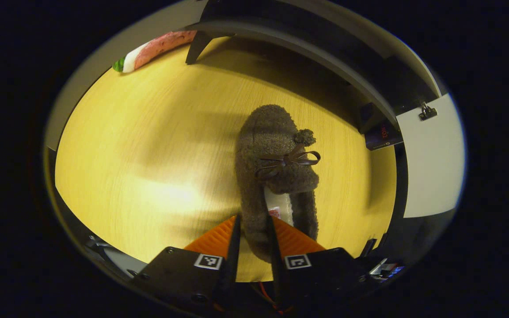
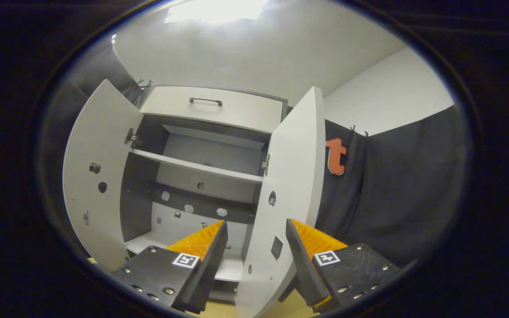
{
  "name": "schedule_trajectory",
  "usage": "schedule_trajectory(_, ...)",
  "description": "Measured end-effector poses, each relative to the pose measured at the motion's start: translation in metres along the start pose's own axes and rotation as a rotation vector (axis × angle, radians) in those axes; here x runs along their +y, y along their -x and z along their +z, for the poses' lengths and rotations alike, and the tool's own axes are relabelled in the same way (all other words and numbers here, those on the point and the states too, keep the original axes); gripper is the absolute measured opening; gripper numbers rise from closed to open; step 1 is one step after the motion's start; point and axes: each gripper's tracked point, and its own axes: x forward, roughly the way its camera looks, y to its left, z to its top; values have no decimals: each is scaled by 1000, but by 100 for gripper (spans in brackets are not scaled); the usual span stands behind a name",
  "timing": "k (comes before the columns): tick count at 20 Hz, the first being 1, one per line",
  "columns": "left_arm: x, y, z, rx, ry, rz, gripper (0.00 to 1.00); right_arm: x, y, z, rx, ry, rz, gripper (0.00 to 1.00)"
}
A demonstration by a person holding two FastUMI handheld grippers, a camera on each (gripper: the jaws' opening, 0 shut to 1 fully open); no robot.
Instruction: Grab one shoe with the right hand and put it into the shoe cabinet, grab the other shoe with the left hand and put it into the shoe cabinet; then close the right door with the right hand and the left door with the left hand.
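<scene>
The left gripper (image 1: 252, 229) is pinching the fuzzy shoe's (image 1: 276, 176) heel, seemingly lifted off the wooden floor (image 1: 148, 154), its long axis running straight ahead; the right gripper (image 2: 256, 238), fingers spread, is straddling the open right door (image 2: 287, 185) of the shoe cabinet (image 2: 201, 168).

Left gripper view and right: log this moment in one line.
left tool: shut on slipper heel | right tool: open, straddling right door edge | cabinet: both doors open
</scene>
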Motion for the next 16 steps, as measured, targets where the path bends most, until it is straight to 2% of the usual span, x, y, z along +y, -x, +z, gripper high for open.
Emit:
schedule_trajectory(1, 1, -5, -2, 14, -2, 14, 27, -1, 0, -1, 1, -1, -5, 80)
schedule_trajectory(5, 3, -11, -2, 53, -12, 36, 15, -3, 0, -2, -1, -10, -14, 79)
schedule_trajectory(6, 3, -11, 0, 56, -9, 34, 11, -4, 0, -2, -3, -12, -19, 79)
schedule_trajectory(7, 3, -13, 0, 54, -7, 30, 2, -4, 0, -1, -10, -11, -24, 79)
schedule_trajectory(10, 2, -9, 1, 53, -29, 13, 1, -3, 2, 1, -23, -11, -23, 79)
schedule_trajectory(16, -8, 16, 17, 25, 0, -57, 1, -1, 5, 2, -30, -31, -19, 79)
